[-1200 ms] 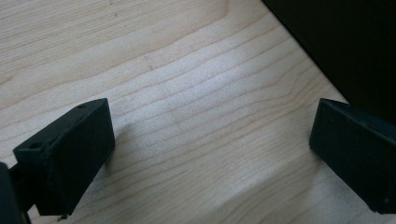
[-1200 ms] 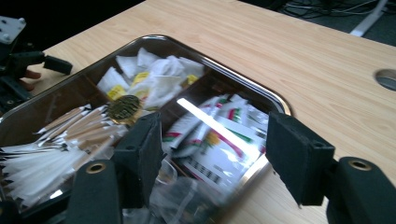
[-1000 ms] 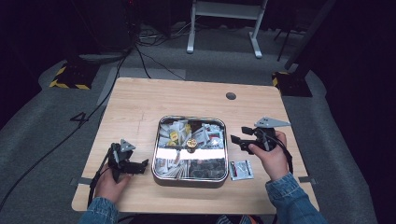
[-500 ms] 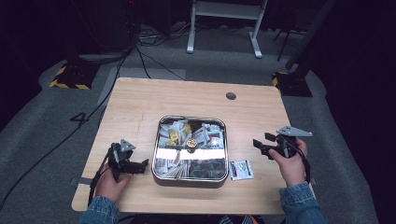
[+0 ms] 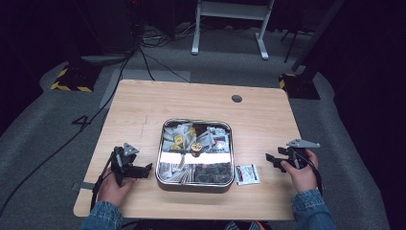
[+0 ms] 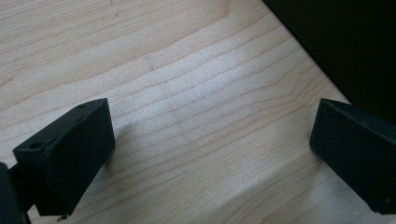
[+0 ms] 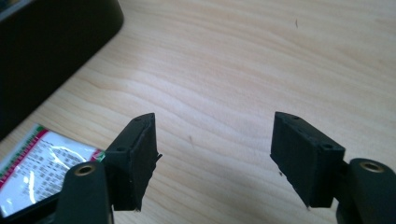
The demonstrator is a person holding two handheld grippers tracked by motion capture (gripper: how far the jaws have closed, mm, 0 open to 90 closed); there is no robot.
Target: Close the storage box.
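High view shows the right gripper [image 5: 274,159] with jaws wide apart and empty, near the sachet [image 5: 247,174] lying flat beside the tray [image 5: 195,186]. The left gripper [image 5: 143,168] also rests open, empty. Jaws may skid over the thin flat sachet.

tray contents: the tray [image 5: 165,146] holds packets too small and glare-washed to tell apart in the high view.
packet print: the packet [image 5: 247,174] at 3 o'clock of the tray has print too small to read; in the right gripper view it [image 7: 42,161] is cut off at 8 o'clock and partly behind the near jaw.
tray in gripper views: a dark wall [image 7: 51,51] cut off at 10 o'clock.
forearms: both sleeves cut off at 6 o'clock.
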